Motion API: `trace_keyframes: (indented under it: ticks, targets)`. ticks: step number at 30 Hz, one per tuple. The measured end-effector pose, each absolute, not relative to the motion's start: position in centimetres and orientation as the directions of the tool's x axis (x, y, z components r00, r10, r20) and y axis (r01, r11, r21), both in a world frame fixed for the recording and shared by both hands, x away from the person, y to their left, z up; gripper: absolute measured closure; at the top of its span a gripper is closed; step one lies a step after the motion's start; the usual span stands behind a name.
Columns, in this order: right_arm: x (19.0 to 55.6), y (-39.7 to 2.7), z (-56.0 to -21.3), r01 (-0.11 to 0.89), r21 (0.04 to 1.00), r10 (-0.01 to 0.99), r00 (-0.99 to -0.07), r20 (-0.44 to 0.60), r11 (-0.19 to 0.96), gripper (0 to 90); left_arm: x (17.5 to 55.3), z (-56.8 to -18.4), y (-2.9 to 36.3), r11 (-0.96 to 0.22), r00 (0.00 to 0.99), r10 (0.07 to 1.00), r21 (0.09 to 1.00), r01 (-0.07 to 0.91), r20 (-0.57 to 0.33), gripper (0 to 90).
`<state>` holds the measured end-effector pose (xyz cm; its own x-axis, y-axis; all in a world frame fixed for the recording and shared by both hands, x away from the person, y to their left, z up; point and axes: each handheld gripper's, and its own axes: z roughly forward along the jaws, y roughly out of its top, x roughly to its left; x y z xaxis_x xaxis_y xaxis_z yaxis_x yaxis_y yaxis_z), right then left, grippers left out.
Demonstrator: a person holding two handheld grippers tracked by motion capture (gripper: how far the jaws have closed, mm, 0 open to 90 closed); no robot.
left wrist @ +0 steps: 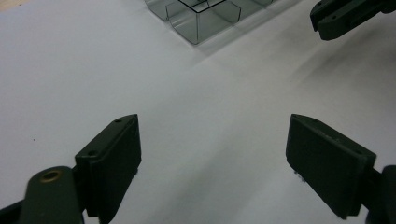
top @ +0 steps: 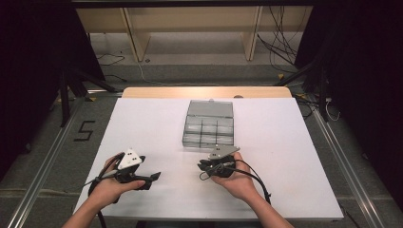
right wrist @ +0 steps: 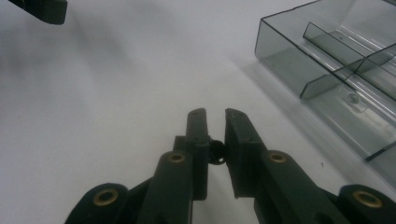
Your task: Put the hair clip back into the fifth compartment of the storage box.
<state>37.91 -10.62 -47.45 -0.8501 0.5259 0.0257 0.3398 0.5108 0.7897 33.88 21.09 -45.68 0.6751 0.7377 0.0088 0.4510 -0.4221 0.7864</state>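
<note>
A white tabletop [top: 157, 123] on a grey floor, with pale wooden shelving at the far wall, carries the work. In the high view a clear smoke-tinted plastic compartment box [top: 209, 124], its lid laid open toward the far side, sits a little right of the middle; the left gripper [top: 151, 178] rests near the left front, well apart from the box, and the right gripper [top: 203, 166] lies just near of the box's front edge. In the left gripper view that gripper [left wrist: 212, 144] has its jaws spread wide over bare white surface, nothing between them, with a corner of the box [left wrist: 198, 21] far ahead. In the right gripper view the right gripper [right wrist: 215, 116] has its jaws pressed nearly together; a small dark round piece [right wrist: 216, 153] sits in the slit between them, possibly a held part, though it could belong to the gripper itself. The box's near compartments [right wrist: 327, 60] lie to the right and look empty. If a piece is held, the step would go best by swinging right over one cell, lowering past the divider, and parting the jaws only once low inside, while the left gripper steadies the box wall.
</note>
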Motion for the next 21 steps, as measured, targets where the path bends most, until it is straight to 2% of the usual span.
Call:
trace_keyframes:
  ticks: [21]
  targets:
    - [38.5,-10.8,-46.4,0.334,0.801,0.546,-0.837,0.010,0.497,80.7,33.9,-45.7,21.1,-0.424,0.676,0.737,0.785,0.452,0.009,17.8]
